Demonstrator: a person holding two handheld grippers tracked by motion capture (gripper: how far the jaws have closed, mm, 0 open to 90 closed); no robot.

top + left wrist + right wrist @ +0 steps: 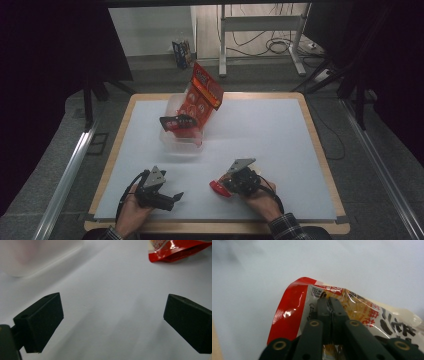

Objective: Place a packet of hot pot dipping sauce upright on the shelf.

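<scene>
My right gripper (223,186) is near the table's front, right of centre. It is shut on a snack packet (217,188) with a red edge that lies on the white mat. In the right gripper view the two jaws (329,300) press together on the packet's (292,312) clear front, next to its red seam. My left gripper (175,200) rests at the front left, open. Its jaws (112,315) stand wide apart over bare mat. The same red packet (175,250) lies beyond them at the upper right. A clear plastic box (175,142) sits mid-table with a tall red bag (202,95) leaning in it.
A smaller dark-labelled packet (177,122) lies across the box's top. The box's blurred wall (30,257) is close ahead of my left gripper. The white mat (270,135) is bordered by the table's wooden edge (320,145). A desk frame (260,25) stands beyond the table.
</scene>
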